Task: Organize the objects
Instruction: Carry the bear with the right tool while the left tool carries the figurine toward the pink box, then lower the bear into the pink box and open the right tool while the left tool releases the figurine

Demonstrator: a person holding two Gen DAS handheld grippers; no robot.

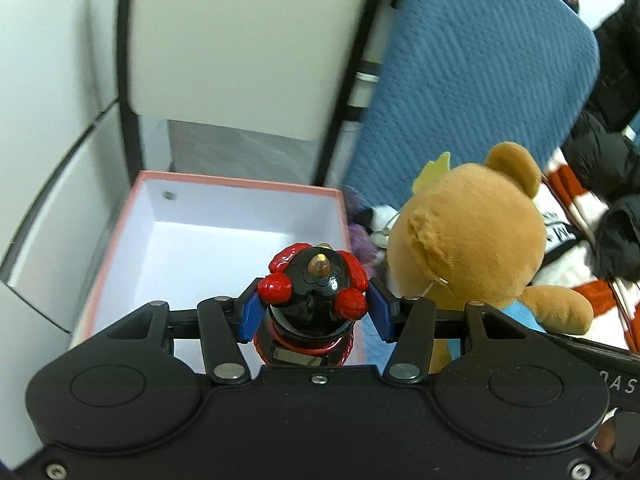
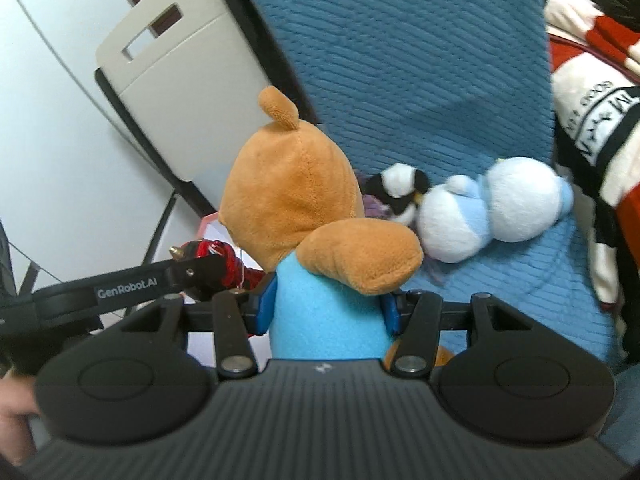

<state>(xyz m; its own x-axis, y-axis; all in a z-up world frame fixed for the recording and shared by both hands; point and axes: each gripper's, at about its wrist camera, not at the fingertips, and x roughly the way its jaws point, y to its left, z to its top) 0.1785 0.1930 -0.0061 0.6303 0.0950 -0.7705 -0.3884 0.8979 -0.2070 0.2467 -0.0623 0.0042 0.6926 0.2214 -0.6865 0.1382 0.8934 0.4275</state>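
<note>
In the left wrist view, the left gripper fills the lower frame, its jaws set partway apart with the blue pads pressed against either side of a red and black toy figure. The toy stands upright between the jaws at lower centre, its glossy black dome and red lumps rising above the pads, a small amber tip on top. Just beyond it, in the left centre of the frame, is an open pink-edged box with a white inside; the toy shows in front of the box's near right part. To the right of the jaws is a brown teddy bear, and behind it a blue quilted cushion fills the upper right. A pale grey panel stands in the upper centre.

In the right wrist view, the right gripper has its jaws closed in on the bear's light blue body, a pad against each side. The bear's brown head rises above the jaws at centre frame, one arm hanging to the right. At lower left the other gripper crosses the frame with the red toy at its tip. Farther off, at centre right, a white and pale blue plush and a small black and white plush lie on the blue cushion.
</note>
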